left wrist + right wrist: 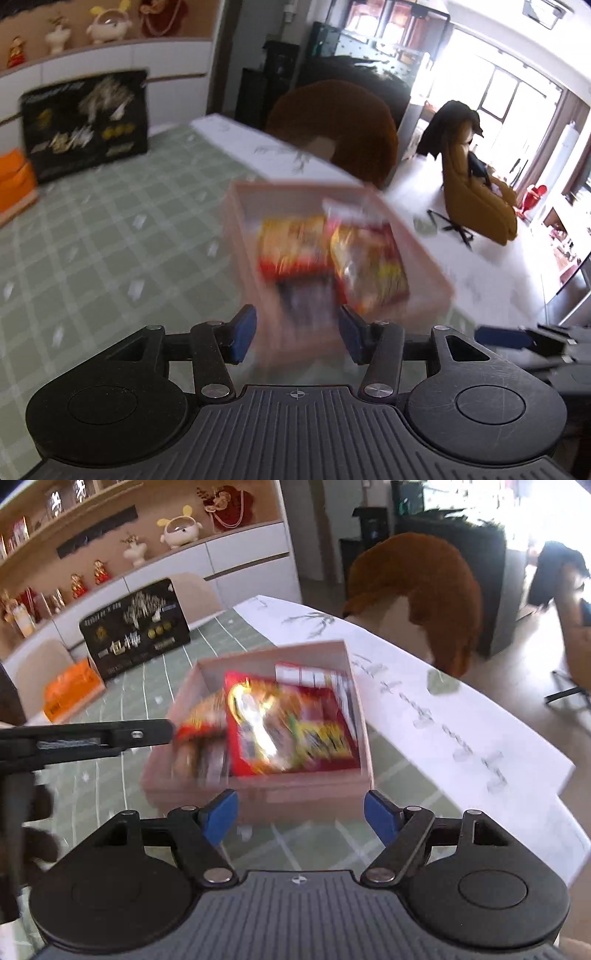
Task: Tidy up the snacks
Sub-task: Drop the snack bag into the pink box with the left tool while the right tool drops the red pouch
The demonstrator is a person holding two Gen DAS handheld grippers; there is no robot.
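Note:
A pink box (236,221) (303,794) stands on the green checked tablecloth (110,240), blurred by motion. Inside lie a red snack packet (295,731) (369,266), a yellow and red packet (291,247), a dark packet (306,302) (207,760) and a white and red one (306,674). My left gripper (297,321) hangs over the box's near left corner, jaws apart, with the dark packet blurred between the pads; contact is unclear. My right gripper (301,808) stands open just short of the box's front wall, with nothing between its fingers.
A black gift box (135,627) and an orange box (70,690) stand at the far left of the table. A white sheet with brush writing (424,701) runs along the table's right edge. A brown chair (424,590) stands beyond it.

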